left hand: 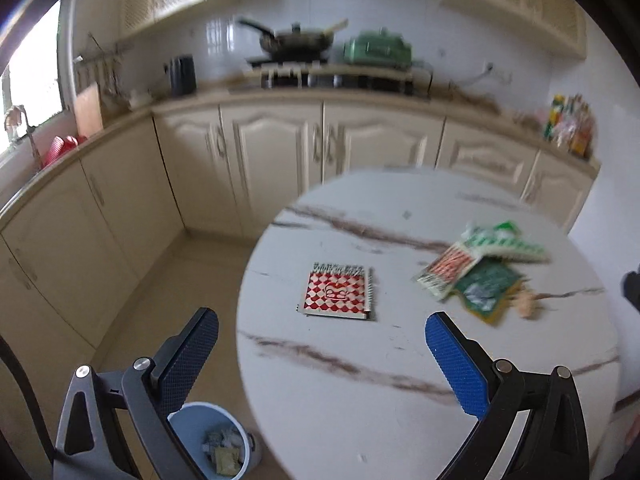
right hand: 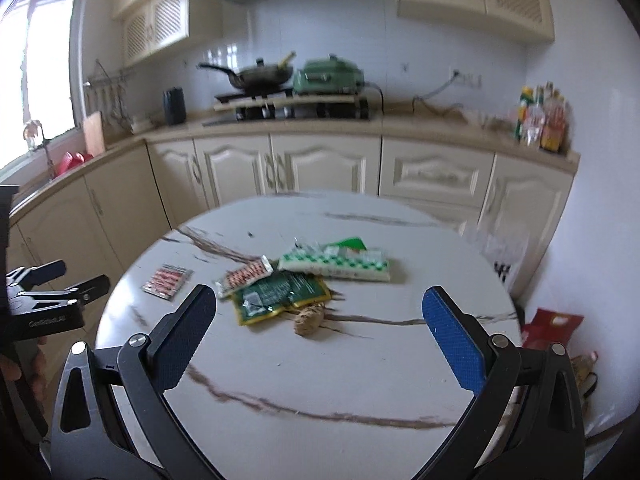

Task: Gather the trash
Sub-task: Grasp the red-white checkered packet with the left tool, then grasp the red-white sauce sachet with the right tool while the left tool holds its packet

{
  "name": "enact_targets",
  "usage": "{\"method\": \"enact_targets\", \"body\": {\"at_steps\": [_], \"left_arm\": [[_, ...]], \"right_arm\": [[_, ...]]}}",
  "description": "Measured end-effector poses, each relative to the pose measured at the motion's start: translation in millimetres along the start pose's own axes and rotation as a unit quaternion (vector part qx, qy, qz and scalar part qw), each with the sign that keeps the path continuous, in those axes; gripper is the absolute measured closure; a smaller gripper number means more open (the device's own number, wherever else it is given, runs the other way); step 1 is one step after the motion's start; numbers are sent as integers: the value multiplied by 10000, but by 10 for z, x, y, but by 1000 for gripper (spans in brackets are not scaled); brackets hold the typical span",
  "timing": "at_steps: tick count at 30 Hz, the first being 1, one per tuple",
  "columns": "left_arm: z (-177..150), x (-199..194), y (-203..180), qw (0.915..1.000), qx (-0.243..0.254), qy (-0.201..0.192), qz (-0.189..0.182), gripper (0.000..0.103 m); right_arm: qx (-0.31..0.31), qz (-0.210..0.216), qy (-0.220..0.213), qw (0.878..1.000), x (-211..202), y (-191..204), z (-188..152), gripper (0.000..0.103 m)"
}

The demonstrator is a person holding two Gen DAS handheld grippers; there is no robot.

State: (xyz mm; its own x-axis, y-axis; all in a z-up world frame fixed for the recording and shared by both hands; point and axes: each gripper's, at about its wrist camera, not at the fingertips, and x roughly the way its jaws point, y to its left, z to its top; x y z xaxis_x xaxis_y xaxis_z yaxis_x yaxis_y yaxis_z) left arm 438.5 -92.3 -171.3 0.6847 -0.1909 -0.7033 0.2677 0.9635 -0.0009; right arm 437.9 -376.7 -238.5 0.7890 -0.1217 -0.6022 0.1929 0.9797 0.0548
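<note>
Marble-patterned round table (right hand: 320,380) is filling both views, with a blue bin (left hand: 188,420) sitting on the floor just beside its edge and holding scraps of rubbish. Both the left gripper (left hand: 322,340) and the right gripper (right hand: 320,312) are hovering over the tabletop with fingers spread wide apart, gripping nothing. Wrappers are lying in an overlapping heap: a green-and-white packet (right hand: 340,260), a dark green one (right hand: 280,294), a small red-striped one (right hand: 246,274), a brown lump (right hand: 308,318) touching them, and a red chequered sachet (left hand: 338,292) lying apart.
</note>
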Motion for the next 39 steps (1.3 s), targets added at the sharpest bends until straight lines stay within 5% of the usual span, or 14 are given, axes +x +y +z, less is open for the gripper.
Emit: {"method": "enact_targets", "body": {"at_steps": [6, 13, 16, 21, 27, 28, 29, 39], "left_arm": [[394, 660, 90, 9982, 268, 523, -92, 1], [577, 1015, 252, 9968, 374, 703, -37, 3], [614, 1075, 338, 9962, 291, 772, -267, 12], [675, 1054, 382, 9959, 408, 693, -424, 51], [517, 986, 355, 9956, 442, 556, -604, 66], [500, 947, 359, 9959, 402, 506, -637, 73], [500, 952, 348, 9957, 343, 479, -708, 92], [393, 765, 388, 9949, 165, 398, -909, 97]], "right_arm": [[151, -60, 415, 9990, 461, -198, -21, 0], [328, -100, 705, 9969, 775, -350, -13, 0], [308, -108, 766, 9965, 858, -348, -15, 0], [287, -97, 867, 9958, 987, -331, -5, 0], [247, -123, 1067, 9939, 1206, -341, 10, 0], [231, -141, 1103, 9935, 1234, -344, 12, 0], [220, -145, 1152, 9930, 1272, -348, 16, 0], [110, 183, 1292, 9914, 1360, 58, 49, 0]]}}
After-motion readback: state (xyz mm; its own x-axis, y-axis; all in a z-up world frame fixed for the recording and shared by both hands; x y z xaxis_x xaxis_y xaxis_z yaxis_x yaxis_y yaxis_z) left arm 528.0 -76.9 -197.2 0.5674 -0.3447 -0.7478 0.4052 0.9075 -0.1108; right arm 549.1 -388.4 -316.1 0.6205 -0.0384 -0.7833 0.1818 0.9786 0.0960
